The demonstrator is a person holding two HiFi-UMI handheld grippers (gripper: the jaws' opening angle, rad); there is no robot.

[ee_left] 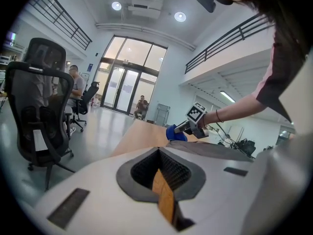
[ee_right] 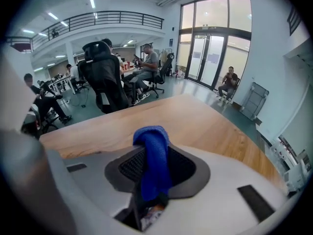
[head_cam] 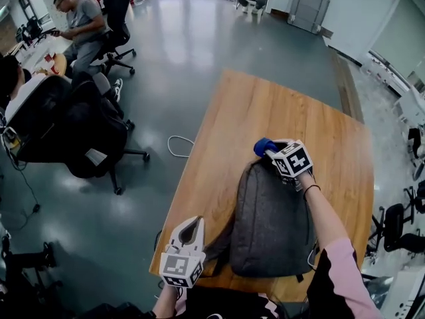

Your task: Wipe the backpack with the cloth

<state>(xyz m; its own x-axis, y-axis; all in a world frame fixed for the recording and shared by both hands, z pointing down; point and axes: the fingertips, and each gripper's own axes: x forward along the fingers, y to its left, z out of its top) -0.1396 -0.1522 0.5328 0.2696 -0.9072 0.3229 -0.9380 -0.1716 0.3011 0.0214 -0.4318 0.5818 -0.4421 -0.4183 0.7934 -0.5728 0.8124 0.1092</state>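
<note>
My right gripper [head_cam: 271, 153] clamped on blue cloth [head_cam: 263, 145], at top end of grey backpack [head_cam: 272, 224]. Backpack lies flat on wooden counter [head_cam: 265, 105]. My left gripper [head_cam: 190, 229]: jaws together, empty, over counter's near-left edge, beside backpack's lower corner.

Right arm [head_cam: 325, 226] extended; right gripper [head_cam: 271, 153] at backpack's [head_cam: 272, 224] top end, fingers clamped on cloth [head_cam: 263, 145]. Left gripper [head_cam: 196, 222] beside backpack's lower left corner, fingers together, empty.
</note>
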